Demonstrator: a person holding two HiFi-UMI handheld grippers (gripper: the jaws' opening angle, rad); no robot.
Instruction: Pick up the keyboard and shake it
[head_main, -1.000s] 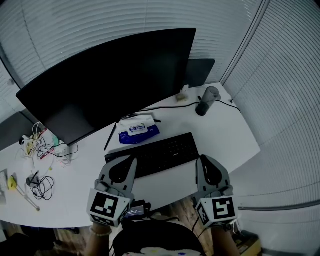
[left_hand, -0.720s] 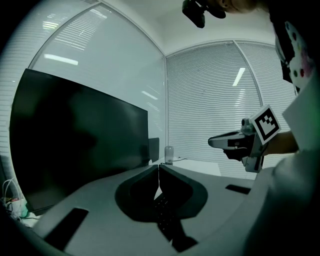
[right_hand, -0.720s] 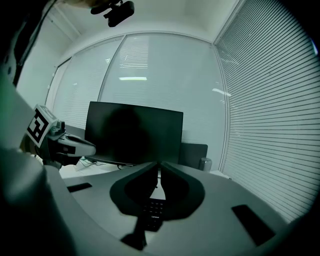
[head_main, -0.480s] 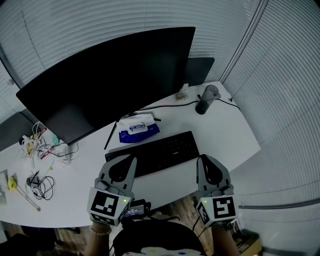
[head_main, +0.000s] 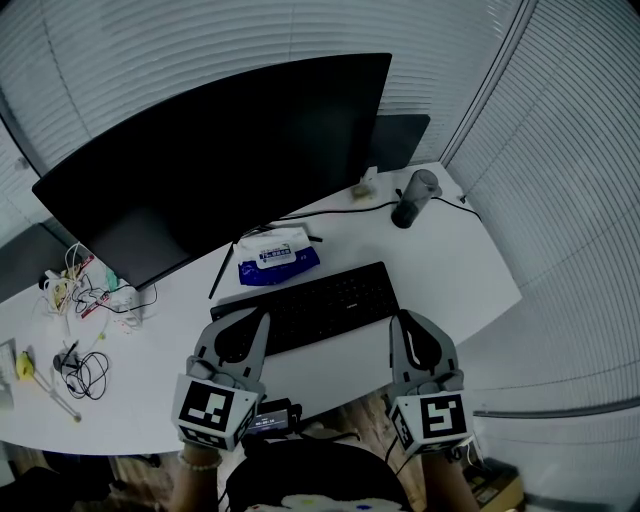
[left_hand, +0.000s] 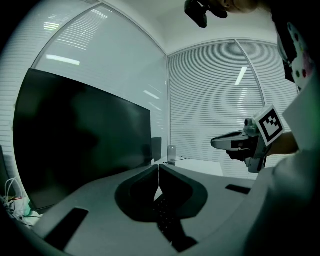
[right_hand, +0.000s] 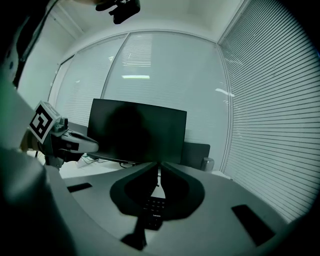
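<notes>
The black keyboard (head_main: 305, 303) lies flat on the white desk (head_main: 440, 270), in front of the monitor. My left gripper (head_main: 264, 317) hovers at the keyboard's near left corner, shut and holding nothing. My right gripper (head_main: 399, 317) is just off the keyboard's near right end, also shut and empty. In the left gripper view the jaws (left_hand: 158, 168) meet tip to tip, with the keyboard (left_hand: 163, 212) showing below them. In the right gripper view the closed jaws (right_hand: 159, 165) stand over the keyboard (right_hand: 152, 207).
A large dark monitor (head_main: 230, 160) stands behind the keyboard. A blue wipes pack (head_main: 278, 260) lies just beyond it, and a dark tumbler (head_main: 414, 201) with a cable at the back right. Tangled cables (head_main: 85, 372) lie at the left. The desk edge runs under my grippers.
</notes>
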